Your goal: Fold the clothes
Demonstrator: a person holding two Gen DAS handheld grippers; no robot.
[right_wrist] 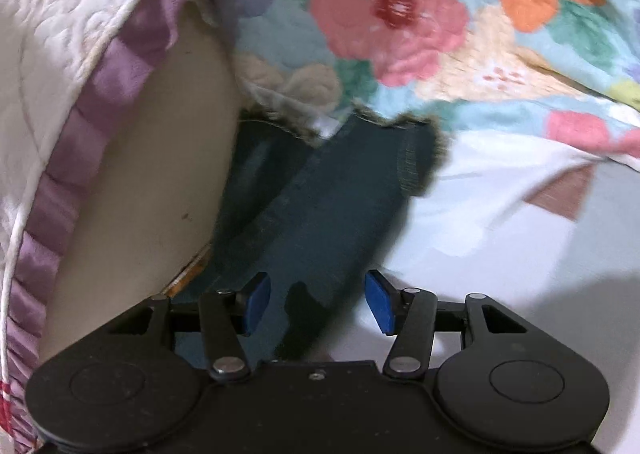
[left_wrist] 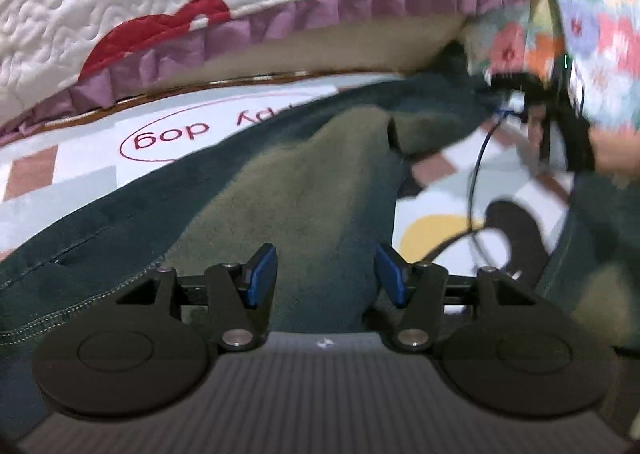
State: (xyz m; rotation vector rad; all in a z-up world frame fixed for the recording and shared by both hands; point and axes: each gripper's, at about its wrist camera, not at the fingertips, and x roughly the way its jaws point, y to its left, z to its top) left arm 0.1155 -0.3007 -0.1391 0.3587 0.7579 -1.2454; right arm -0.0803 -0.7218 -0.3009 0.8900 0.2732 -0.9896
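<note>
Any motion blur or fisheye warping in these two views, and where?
Left wrist view: the right gripper and floral quilt at upper right are smeared; the bed edge bows. Right wrist view: the dark green garment is softly blurred; the purple ruffle curves strongly.

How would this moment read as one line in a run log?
task: fold clothes | left gripper: open over dark green garment | right gripper: open over it

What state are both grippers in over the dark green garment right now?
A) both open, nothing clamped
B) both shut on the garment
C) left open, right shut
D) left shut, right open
A: the left gripper and the right gripper each show blue pads spread apart, with the dark green garment lying unpinched between them.
</note>
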